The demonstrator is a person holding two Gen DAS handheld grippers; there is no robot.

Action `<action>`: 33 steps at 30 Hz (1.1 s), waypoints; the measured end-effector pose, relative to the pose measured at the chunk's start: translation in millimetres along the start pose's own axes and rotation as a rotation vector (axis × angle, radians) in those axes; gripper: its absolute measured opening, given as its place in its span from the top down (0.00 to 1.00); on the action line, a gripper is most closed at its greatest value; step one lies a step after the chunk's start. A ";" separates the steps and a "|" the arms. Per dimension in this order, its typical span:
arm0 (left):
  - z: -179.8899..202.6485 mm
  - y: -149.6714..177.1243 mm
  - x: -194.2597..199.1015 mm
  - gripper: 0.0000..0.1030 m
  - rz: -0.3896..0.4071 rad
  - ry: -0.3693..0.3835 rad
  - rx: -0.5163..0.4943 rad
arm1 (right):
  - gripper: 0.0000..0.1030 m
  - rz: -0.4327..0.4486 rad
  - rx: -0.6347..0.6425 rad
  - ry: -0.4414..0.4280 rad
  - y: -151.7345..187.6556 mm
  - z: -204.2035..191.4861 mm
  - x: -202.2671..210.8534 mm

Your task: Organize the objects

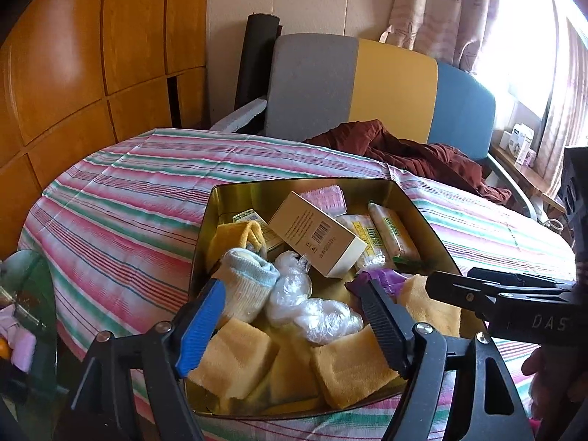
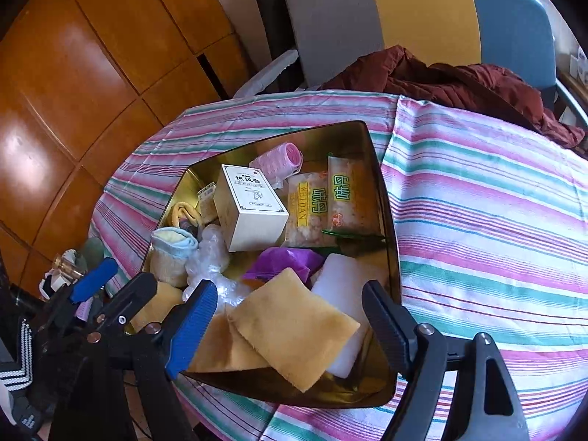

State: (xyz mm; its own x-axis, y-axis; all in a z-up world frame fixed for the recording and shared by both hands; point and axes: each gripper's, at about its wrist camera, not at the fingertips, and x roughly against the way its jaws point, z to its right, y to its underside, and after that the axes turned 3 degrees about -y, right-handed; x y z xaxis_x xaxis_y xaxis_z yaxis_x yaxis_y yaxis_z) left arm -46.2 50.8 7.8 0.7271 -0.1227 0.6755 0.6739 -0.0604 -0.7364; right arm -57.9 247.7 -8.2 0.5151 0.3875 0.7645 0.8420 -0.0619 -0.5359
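both grippers, left gripper (image 1: 290, 325) and right gripper (image 2: 294, 325), jaws apart, empty, over gold tin (image 2: 389, 198) holding yellow cloths (image 2: 294, 316), on striped surface (image 2: 477, 202).

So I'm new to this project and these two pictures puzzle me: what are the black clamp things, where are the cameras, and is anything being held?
No robot here: a person holds a hand-held claw in each hand, each with a camera looking along its fingers. One picture is from the left claw, the other from the right claw. Both hang open over a gold tin on a striped tablecloth, holding nothing. The tin contains yellow cloths, a rolled sock, a cream box, snack packets, crumpled plastic and a pink roller.
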 end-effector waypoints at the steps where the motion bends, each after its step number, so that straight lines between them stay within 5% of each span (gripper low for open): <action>1: 0.1 0.7 1.6 0.24 0.001 -0.003 0.001 | 0.20 0.007 0.009 0.011 1.1 -2.1 1.6; 25: 13.4 17.6 21.8 0.00 0.002 -0.036 -0.023 | 0.20 0.120 0.080 0.235 35.1 -3.5 29.7; 33: 21.0 19.4 24.3 0.00 -0.022 -0.027 -0.024 | 0.20 0.164 0.060 0.298 40.8 6.4 43.5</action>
State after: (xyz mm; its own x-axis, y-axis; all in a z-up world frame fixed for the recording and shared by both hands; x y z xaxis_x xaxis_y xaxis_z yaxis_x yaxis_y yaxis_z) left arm -12.7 67.4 10.8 0.7154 -0.0938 0.6924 0.6870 -0.0863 -0.7215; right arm -2.2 268.0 0.9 0.6745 0.0906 0.7327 0.7377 -0.0435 -0.6737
